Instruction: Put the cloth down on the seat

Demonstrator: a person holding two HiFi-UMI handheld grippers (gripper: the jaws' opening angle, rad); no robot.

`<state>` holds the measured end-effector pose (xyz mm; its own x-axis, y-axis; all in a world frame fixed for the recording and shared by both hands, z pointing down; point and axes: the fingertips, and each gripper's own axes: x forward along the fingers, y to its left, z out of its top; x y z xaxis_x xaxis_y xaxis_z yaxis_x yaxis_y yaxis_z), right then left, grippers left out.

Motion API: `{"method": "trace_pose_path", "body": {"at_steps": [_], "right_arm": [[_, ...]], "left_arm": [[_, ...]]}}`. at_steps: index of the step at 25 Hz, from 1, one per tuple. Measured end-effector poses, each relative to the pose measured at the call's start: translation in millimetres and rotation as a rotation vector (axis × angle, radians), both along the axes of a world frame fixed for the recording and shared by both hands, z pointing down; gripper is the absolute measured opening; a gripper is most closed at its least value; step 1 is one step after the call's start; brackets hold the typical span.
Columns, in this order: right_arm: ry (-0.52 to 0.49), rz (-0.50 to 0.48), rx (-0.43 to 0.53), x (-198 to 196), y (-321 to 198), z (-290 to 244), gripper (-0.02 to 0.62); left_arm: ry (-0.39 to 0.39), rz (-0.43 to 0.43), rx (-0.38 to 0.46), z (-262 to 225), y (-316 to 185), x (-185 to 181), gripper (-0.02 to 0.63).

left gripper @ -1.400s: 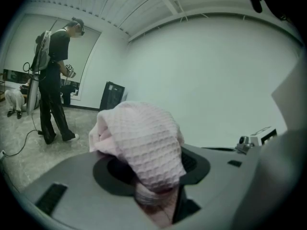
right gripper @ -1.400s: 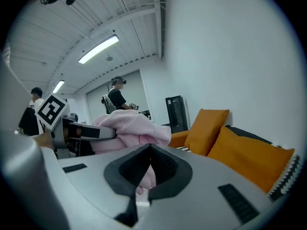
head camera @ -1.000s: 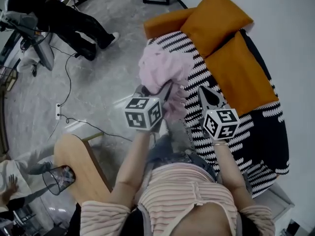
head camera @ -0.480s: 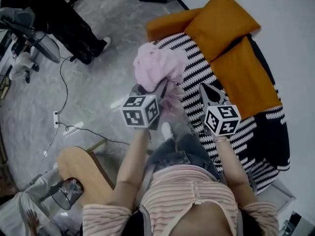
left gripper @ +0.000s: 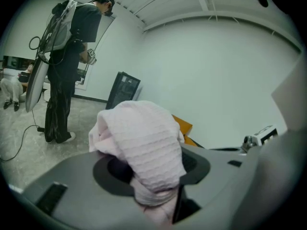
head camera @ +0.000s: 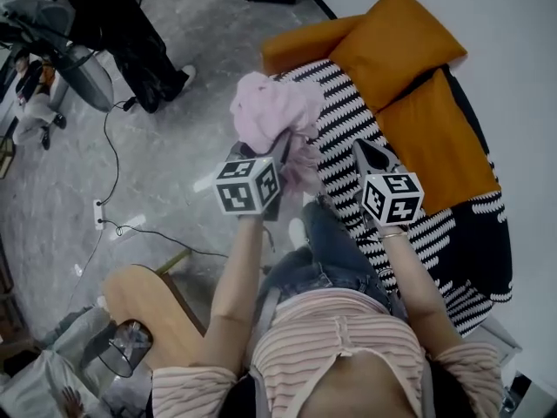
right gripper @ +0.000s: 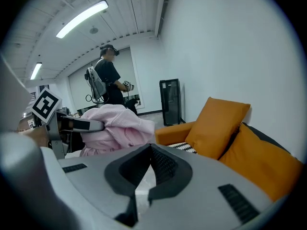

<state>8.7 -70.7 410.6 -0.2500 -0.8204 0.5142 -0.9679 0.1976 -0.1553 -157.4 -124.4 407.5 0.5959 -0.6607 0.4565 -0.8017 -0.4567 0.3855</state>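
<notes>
Cloth (head camera: 274, 111): pale pink ribbed towel-ish fabric, scrunched into a wad w/ a fold flopping over. left gripper (head camera: 285, 146) is clamped on it, up in the air at the edge of the black-and-white striped seat (head camera: 348, 120). right gripper (head camera: 365, 151) pinched together, nothing in it.

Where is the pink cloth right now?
Head view, upper centre: the pink cloth is bunched in the left tongs, held over the striped seat's left edge, left of the orange cushions.
</notes>
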Motion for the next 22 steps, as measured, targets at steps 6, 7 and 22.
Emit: {"method": "trace_pose_path", "body": {"at_steps": [6,7,22], "right_arm": [[-0.008,0.000,-0.005,-5.4,-29.3,9.0,0.008],[-0.009,-0.001,-0.007,-3.5,-34.2,10.3,0.008],[-0.040,0.003,-0.075,46.1,-148.6,49.4,0.008]], "left_arm": [[-0.019,-0.010,-0.024,14.7,-25.4,-3.4,0.217],[-0.020,-0.011,-0.029,17.1,-29.9,-0.9,0.216],[-0.070,0.015,-0.115,62.6,-143.1,61.0,0.216]]}}
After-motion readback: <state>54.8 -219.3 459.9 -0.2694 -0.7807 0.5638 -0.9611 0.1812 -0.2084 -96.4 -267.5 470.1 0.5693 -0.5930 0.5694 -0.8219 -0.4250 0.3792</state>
